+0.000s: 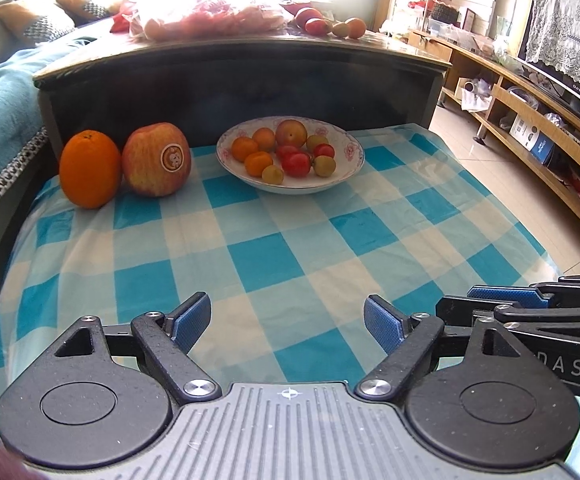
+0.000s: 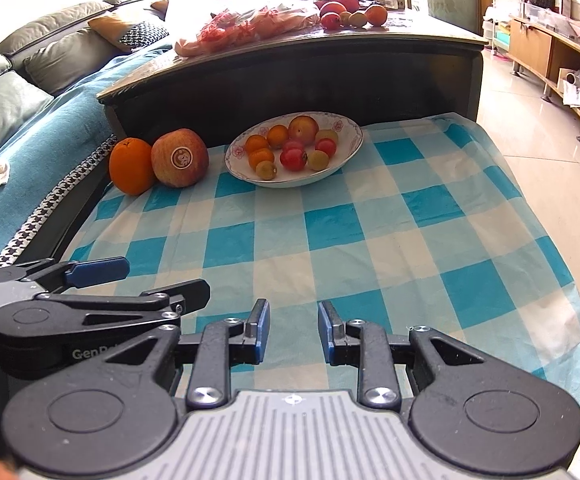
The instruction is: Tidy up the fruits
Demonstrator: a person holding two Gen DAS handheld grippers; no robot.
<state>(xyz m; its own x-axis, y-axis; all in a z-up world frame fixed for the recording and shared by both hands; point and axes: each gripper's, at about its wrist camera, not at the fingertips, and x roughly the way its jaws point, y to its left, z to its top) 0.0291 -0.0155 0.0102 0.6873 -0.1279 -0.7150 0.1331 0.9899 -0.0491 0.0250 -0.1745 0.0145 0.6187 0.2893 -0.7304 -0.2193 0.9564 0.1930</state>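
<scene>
Both the left gripper (image 1: 288,322) and right gripper (image 2: 293,330) hover with jaws apart and empty, while far ahead small fruits fill the bowl (image 1: 348,168) and, left of it, an orange (image 1: 89,168) touches an apple (image 1: 156,159), fitting either sorting underway or finished.

Thin checked cloth (image 1: 266,256), faintly creased, slight sheen. Glossy glazed bowl (image 1: 346,178), ceramic by the look. Orange (image 1: 89,168) finely dimpled, matt; apple (image 1: 156,160) smooth and waxy, with a paper sticker. Left claw (image 1: 288,322) and right claw (image 2: 293,330): grainy matt black plastic, textured blue pads, shiny metal screws. Polished dark wood tabletop (image 2: 410,30) behind. Glossy floor tiles (image 2: 538,128).
</scene>
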